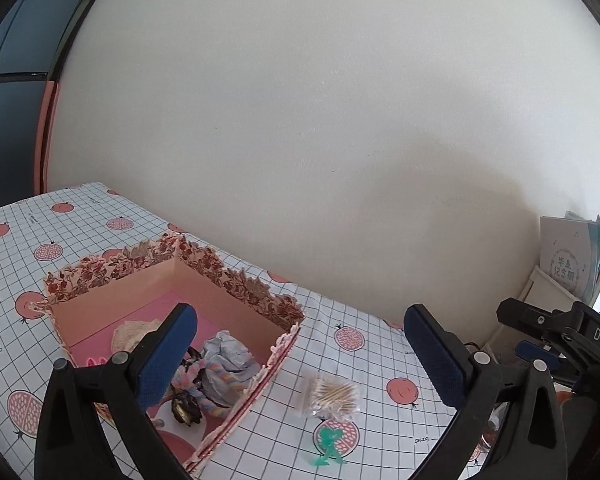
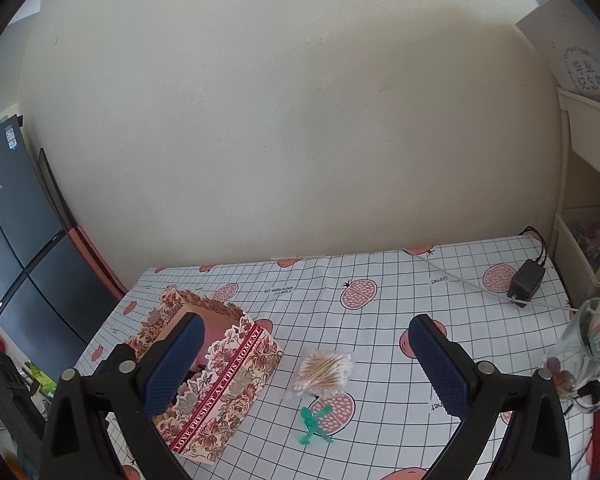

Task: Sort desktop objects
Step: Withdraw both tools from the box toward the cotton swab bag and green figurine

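Two hand-held grippers hang above a worktop (image 2: 380, 272) covered in a grid-and-pomegranate cloth, both with their blue-padded jaws spread wide and nothing between them. The left hand-held gripper (image 1: 300, 354) looks down into an open floral box (image 1: 228, 280) with a pink lining, which holds crumpled grey paper (image 1: 230, 354), a pastel twisted rope (image 1: 224, 384) and a dark wrapped item (image 1: 186, 410). Just to the right of the box on the cloth lies a clear packet of cotton swabs (image 1: 332, 394), and nearer the camera a small green toy figure (image 1: 328, 446) lies flat, close beside the packet but apart from it. The right hand-held gripper (image 2: 306, 364) faces the same group from the other side: the box (image 2: 228, 380), its band reading "LOVE PRESENT AT THIS MOMENT", sits at left, with the swab packet (image 2: 324, 372) and the green figure (image 2: 312, 426) between the spread jaws. A black power adapter (image 2: 525, 282) with its cable rests near the wall, well apart from the box. At the right edge a clear glass (image 2: 580, 352) appears tilted. The right gripper's black frame also shows at the right edge of the left wrist view.
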